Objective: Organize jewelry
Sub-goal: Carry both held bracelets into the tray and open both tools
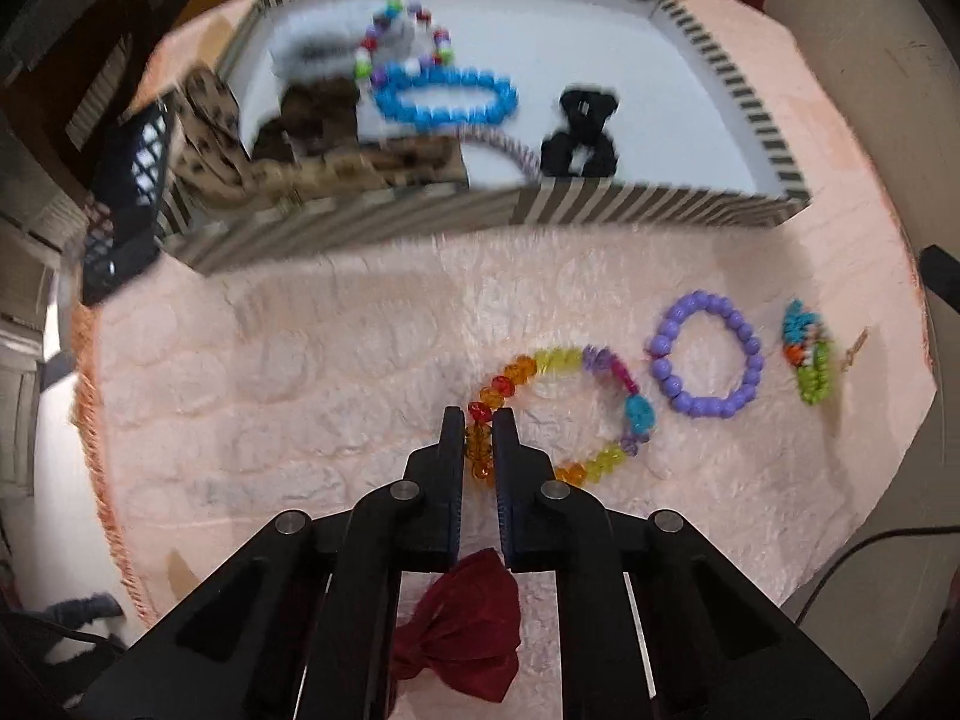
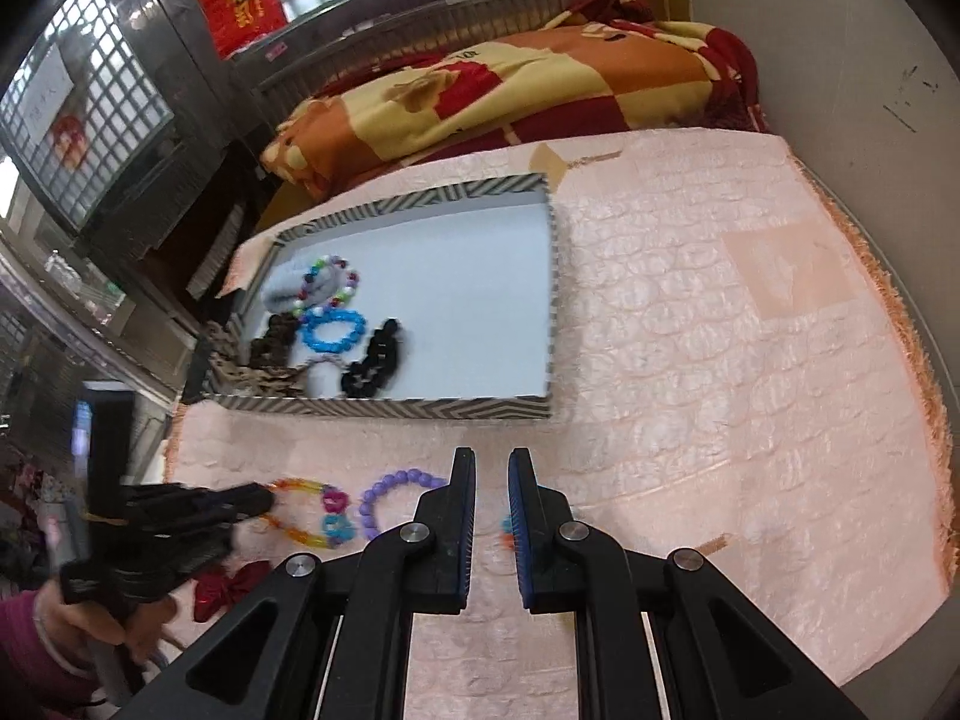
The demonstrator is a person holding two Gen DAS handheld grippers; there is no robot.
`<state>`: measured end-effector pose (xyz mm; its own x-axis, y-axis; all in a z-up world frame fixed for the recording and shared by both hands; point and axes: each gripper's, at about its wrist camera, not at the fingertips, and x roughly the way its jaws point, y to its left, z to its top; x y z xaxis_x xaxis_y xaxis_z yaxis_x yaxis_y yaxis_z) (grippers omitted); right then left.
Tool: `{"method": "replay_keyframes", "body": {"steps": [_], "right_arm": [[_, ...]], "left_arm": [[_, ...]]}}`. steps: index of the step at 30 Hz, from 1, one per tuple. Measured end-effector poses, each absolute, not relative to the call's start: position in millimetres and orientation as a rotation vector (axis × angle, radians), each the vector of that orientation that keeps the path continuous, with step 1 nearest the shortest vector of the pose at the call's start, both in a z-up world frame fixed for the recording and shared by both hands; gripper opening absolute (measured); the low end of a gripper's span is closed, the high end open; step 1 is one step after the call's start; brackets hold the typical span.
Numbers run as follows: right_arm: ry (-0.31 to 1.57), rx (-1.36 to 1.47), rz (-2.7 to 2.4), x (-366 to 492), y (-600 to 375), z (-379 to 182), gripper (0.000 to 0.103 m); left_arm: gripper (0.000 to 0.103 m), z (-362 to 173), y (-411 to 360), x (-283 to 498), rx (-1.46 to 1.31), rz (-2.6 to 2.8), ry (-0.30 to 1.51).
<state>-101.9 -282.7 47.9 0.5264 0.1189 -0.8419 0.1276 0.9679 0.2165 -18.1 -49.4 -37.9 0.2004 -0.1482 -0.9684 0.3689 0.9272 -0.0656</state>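
Observation:
A rainbow bead bracelet [image 1: 564, 408] lies on the pink mat. My left gripper [image 1: 479, 420] is shut on its orange-red beads; it also shows in the right wrist view [image 2: 258, 501], at the bracelet [image 2: 312, 513]. A purple bead bracelet [image 1: 705, 354] and a small multicoloured bracelet [image 1: 807, 351] lie to the right. A striped tray [image 1: 654, 207] holds a blue bracelet [image 1: 444, 96], a mixed bead bracelet [image 1: 402, 36] and dark scrunchies [image 1: 579, 135]. My right gripper [image 2: 492, 462] is slightly open and empty, above the mat beside the purple bracelet [image 2: 393, 495].
A dark red bow [image 1: 462, 630] lies on the mat under my left gripper. A leopard-print hair band [image 1: 336, 171] hangs over the tray's left side. A folded blanket [image 2: 510, 90] sits behind the mat. The mat's fringed edge [image 2: 924, 360] runs along the right.

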Motion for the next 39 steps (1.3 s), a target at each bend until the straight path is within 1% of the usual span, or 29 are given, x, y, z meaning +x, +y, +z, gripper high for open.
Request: {"method": "replay_keyframes", "body": {"steps": [2, 3, 4, 5, 6, 9, 10, 11, 12, 13, 15, 23, 29, 33, 39], "right_arm": [[1.071, 0.246, -0.015, -98.4, -285.0, 33.8, 0.012], [1.109, 0.232, -0.018, -96.5, -284.6, 24.3, 0.022], [1.152, 0.215, -0.026, -95.3, -283.3, 11.1, 0.041], [1.173, 0.208, -0.030, -95.1, -281.9, 1.5, 0.048], [1.185, 0.206, -0.032, -95.6, -281.1, -6.8, 0.049], [1.240, 0.206, -0.052, -92.9, -280.2, -35.8, 0.049], [1.252, 0.202, -0.063, -91.6, -280.3, -44.3, 0.051], [1.235, 0.189, -0.069, -91.6, -279.4, -46.4, 0.050], [1.223, 0.173, -0.073, -91.5, -278.2, -45.0, 0.043], [1.228, 0.187, -0.065, -90.9, -278.4, -44.2, 0.031], [1.208, 0.252, -0.038, -92.5, -284.3, -37.5, 0.016], [1.101, 0.325, 0.010, -100.5, -293.5, 11.5, 0.016], [1.018, 0.313, 0.041, -95.4, -283.5, 48.0, 0.016], [0.977, 0.300, 0.056, -85.3, -277.4, 66.2, 0.016], [0.953, 0.283, 0.064, -63.9, -269.8, 77.4, 0.016]], "left_arm": [[0.008, -29.8, -48.6, -18.5, 0.193, -0.375, 1.306], [0.008, -25.5, -47.6, -18.1, 0.189, -0.382, 1.298], [0.008, -23.4, -46.9, -17.3, 0.188, -0.384, 1.294], [0.008, -22.0, -46.2, -16.8, 0.188, -0.387, 1.293], [0.008, -21.1, -45.4, -16.4, 0.186, -0.389, 1.292], [0.008, -22.5, -44.1, -20.1, 0.183, -0.391, 1.302], [0.008, -21.8, -49.0, -24.5, 0.181, -0.391, 1.305], [0.008, -21.3, -47.9, -24.8, 0.177, -0.393, 1.307], [0.008, -19.8, -46.9, -24.7, 0.175, -0.396, 1.308], [0.008, -25.0, -51.0, -30.1, 0.175, -0.396, 1.305], [0.008, -22.8, -52.3, -28.4, 0.174, -0.396, 1.300], [0.008, 3.6, -51.5, -25.1, 0.145, -0.429, 1.257], [0.008, 29.1, -55.0, -13.0, 0.145, -0.452, 1.216], [0.008, 45.8, -56.8, -0.2, 0.149, -0.457, 1.183], [0.008, 66.4, -64.9, 24.3, 0.172, -0.462, 1.136]]}}
